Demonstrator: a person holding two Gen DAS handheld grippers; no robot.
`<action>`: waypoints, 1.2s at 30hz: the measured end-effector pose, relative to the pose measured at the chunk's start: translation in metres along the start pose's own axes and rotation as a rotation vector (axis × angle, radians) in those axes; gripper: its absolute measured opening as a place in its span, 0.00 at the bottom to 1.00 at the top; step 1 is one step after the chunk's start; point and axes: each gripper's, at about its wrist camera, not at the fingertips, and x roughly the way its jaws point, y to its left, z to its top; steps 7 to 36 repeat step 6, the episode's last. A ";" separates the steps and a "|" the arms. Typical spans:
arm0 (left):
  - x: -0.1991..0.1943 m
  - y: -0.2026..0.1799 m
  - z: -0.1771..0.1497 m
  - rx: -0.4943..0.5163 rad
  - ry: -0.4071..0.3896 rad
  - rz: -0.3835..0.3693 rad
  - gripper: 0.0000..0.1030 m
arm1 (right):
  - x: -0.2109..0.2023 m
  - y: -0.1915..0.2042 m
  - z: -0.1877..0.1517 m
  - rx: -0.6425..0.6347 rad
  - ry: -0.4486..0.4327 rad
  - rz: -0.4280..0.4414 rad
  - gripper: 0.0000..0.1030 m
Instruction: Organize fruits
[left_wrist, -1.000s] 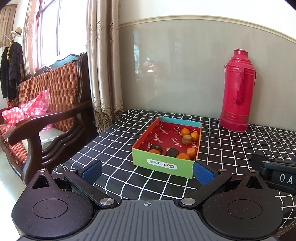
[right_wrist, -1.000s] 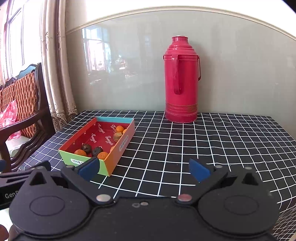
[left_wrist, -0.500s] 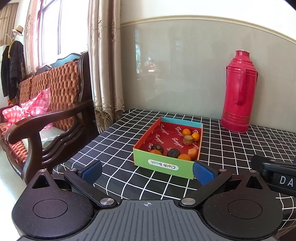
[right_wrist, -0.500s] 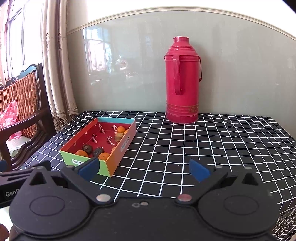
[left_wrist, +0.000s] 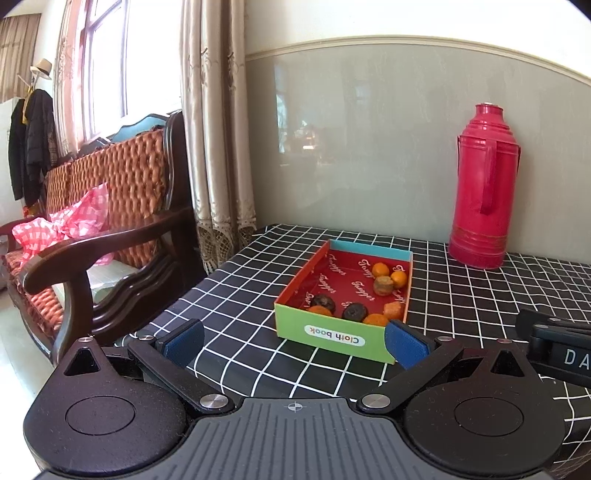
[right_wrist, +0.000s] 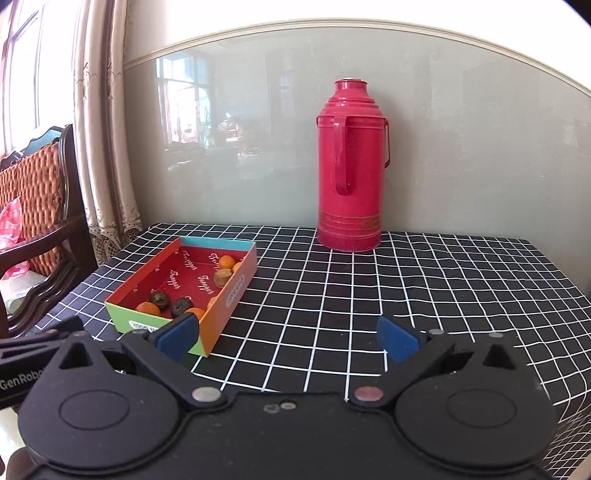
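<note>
A shallow cardboard box (left_wrist: 334, 338) (right_wrist: 236, 291) with a red inside and a green front wall sits on the checked tablecloth. Inside lie several small orange fruits (left_wrist: 379, 269) (right_wrist: 226, 262) and dark shrivelled ones (left_wrist: 354, 311) (right_wrist: 181, 306). My left gripper (left_wrist: 293, 343) stands open just in front of the box, nothing between its blue pads. My right gripper (right_wrist: 286, 338) is open too, to the right of the box, its left pad (right_wrist: 177, 336) overlapping the box's near corner in view.
A tall red thermos (left_wrist: 484, 184) (right_wrist: 351, 166) stands at the back by the wall. The black tablecloth with white grid (right_wrist: 369, 288) has open room right of the box. A wooden sofa (left_wrist: 110, 206) stands left of the table; curtains (left_wrist: 218, 129) hang behind.
Both views have drifted slightly closer and rightward; the box and thermos sit a little nearer in frame. Neither gripper has changed its opening.
</note>
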 end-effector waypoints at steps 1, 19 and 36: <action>-0.001 0.001 0.000 -0.003 -0.008 0.005 1.00 | 0.001 -0.001 0.000 0.000 0.005 -0.006 0.94; -0.005 0.002 0.003 -0.005 -0.026 -0.011 1.00 | 0.004 -0.001 -0.002 0.009 0.013 -0.015 0.94; -0.005 0.002 0.003 -0.005 -0.026 -0.011 1.00 | 0.004 -0.001 -0.002 0.009 0.013 -0.015 0.94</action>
